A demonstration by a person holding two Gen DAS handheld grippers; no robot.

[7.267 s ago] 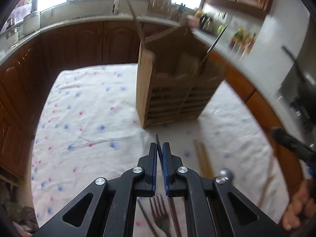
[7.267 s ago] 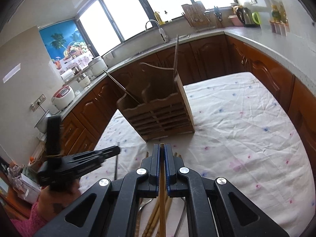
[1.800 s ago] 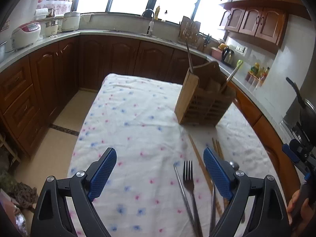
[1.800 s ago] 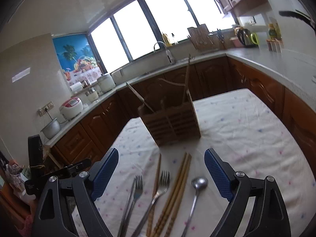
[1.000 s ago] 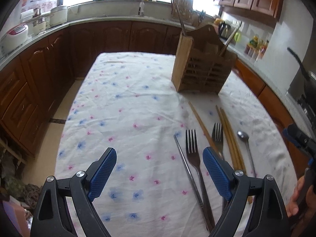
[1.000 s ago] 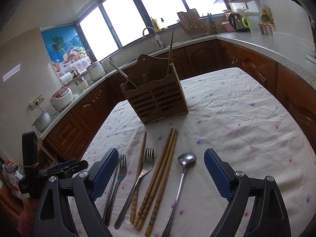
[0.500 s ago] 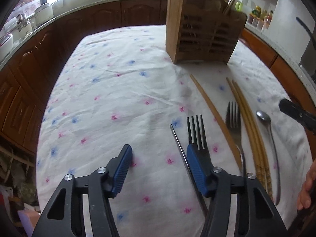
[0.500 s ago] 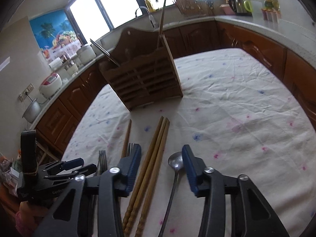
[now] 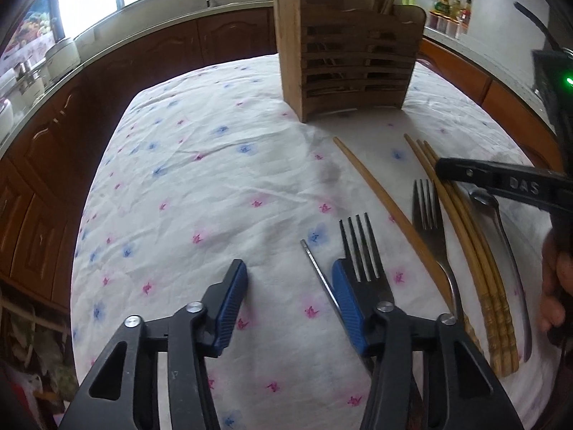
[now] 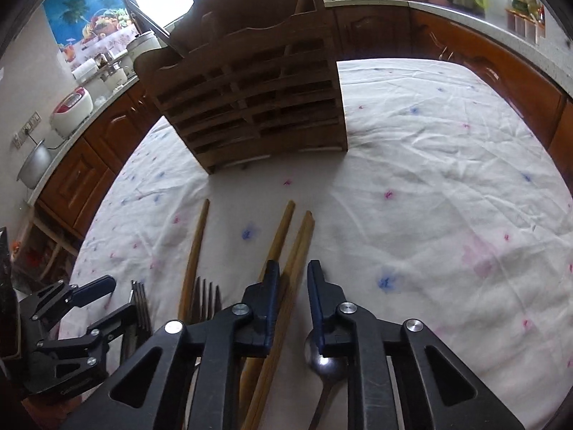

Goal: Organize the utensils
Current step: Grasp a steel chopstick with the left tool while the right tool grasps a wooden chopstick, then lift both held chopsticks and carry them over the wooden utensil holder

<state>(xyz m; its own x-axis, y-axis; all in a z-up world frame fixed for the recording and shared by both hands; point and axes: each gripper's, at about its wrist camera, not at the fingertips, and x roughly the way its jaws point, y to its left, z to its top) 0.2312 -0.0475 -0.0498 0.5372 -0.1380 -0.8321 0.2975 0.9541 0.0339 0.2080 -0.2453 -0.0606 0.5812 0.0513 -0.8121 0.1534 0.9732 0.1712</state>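
Left gripper (image 9: 288,281) half spread, closing, low over tablecloth (image 9: 200,179); nothing between pads, fork (image 9: 360,251) beside right pad. Right gripper (image 10: 293,283) narrowing around chopstick (image 10: 299,247), pads not touching; spoon (image 10: 327,362) beneath. Beyond, wooden holder (image 10: 258,107) upright.

Table's floral cloth (image 9: 215,165) carries wooden caddy (image 9: 347,57), chopsticks (image 9: 465,243), forks (image 9: 361,251), spoon (image 9: 501,229)

One slatted wooden utensil holder (image 9: 349,53); two steel forks (image 9: 360,251); four tan wooden chopsticks (image 9: 462,236); one steel spoon (image 9: 501,222); one thin steel chopstick (image 9: 320,272).
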